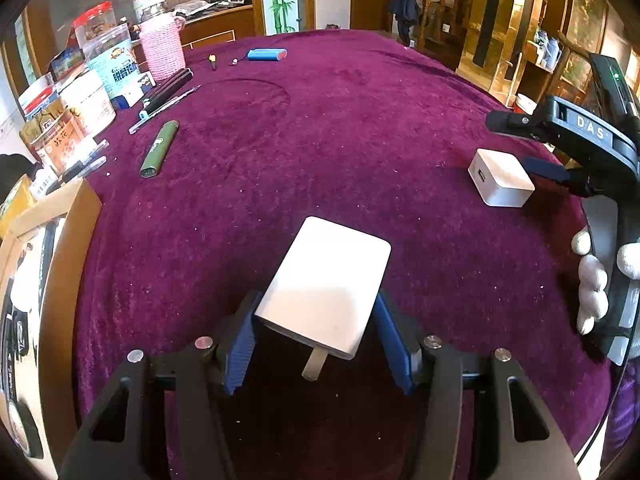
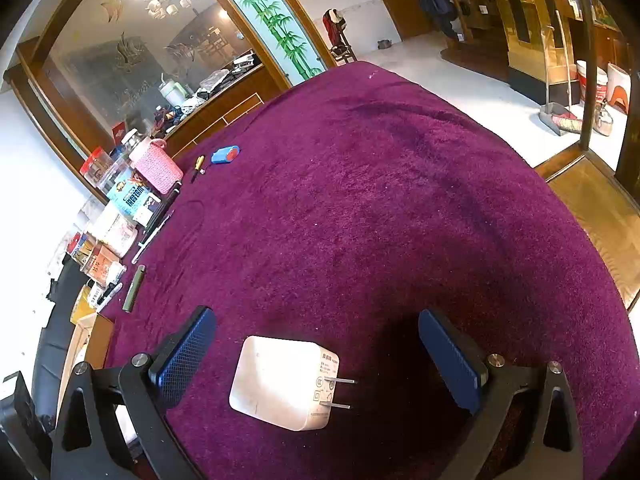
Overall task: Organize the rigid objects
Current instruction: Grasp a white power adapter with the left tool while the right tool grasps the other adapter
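Purple plush cloth [image 1: 340,128] covers the whole bench, so its surface underneath is hidden. At the near edge, the left gripper [image 1: 316,344] holds a flat white charger [image 1: 328,280], blue fingers [image 1: 240,344] pressing on its two long sides; one pale prong sticks back toward the camera, and a second cannot be made out. Toward the right edge sits a small white cube charger [image 2: 282,382], lying on its side with two metal prongs pointing right. The right gripper [image 2: 316,360] straddles it with fingers [image 2: 184,354] spread wide, both pads apart from its sides; in the left wrist view one finger hides part of the cube, and a white-gloved hand [image 1: 592,280] grips the handle, cut off by the frame. At the left edge an open cardboard box [image 1: 60,248] is cropped, its contents too warped to tell. Beyond it lie a green pen-like stick [image 1: 159,148], several pens, then crowded jars and packets with print too small to read beside a pink woven container [image 1: 162,50]. Toward the far-left corner rests a blue battery pack [image 1: 267,54].
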{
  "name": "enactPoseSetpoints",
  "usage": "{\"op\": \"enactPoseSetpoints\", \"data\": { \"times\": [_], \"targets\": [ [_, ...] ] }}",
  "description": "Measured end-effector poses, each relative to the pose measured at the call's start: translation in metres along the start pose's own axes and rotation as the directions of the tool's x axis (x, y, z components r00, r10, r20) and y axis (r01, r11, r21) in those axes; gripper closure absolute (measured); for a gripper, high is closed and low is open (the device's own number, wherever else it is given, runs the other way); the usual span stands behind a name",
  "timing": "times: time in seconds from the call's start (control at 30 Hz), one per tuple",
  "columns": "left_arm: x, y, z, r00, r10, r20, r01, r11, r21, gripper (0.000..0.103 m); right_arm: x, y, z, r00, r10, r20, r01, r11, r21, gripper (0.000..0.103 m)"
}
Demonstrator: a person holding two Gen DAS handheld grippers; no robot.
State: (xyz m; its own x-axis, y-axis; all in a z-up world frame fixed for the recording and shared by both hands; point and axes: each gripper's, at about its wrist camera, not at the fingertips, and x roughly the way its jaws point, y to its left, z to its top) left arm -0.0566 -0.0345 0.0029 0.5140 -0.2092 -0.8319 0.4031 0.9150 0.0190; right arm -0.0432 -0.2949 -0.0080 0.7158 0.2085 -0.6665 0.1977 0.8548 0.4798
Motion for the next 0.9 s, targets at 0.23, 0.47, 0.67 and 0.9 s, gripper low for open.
{"op": "enactPoseSetpoints", "data": {
  "times": [0.23, 0.47, 0.67, 0.9],
  "targets": [
    [0.000, 0.000, -0.001, 1.000, 0.025, 0.006, -0.024, 1.000, -0.011, 0.041, 0.002, 0.001, 0.002, 1.000, -0.026, -0.001, 0.026, 0.999, -0.019, 0.001],
    [-0.001, -0.001, -0.002, 1.000, 0.026, 0.007, -0.026, 1.000, -0.013, 0.041, 0.006, 0.019, -0.004, 0.994, -0.089, -0.064, 0.083, 0.992, -0.092, 0.001],
    [-0.001, 0.001, -0.002, 1.000, 0.020, 0.007, -0.020, 1.000, -0.019, 0.041, 0.021, 0.053, -0.017, 0.971, -0.203, -0.124, 0.172, 0.959, -0.225, 0.001],
    [-0.001, 0.001, -0.002, 1.000, 0.017, 0.007, -0.017, 1.000, -0.021, 0.041, 0.037, 0.068, -0.022, 0.934, -0.339, -0.111, 0.290, 0.902, -0.321, 0.001]
  ]
}}
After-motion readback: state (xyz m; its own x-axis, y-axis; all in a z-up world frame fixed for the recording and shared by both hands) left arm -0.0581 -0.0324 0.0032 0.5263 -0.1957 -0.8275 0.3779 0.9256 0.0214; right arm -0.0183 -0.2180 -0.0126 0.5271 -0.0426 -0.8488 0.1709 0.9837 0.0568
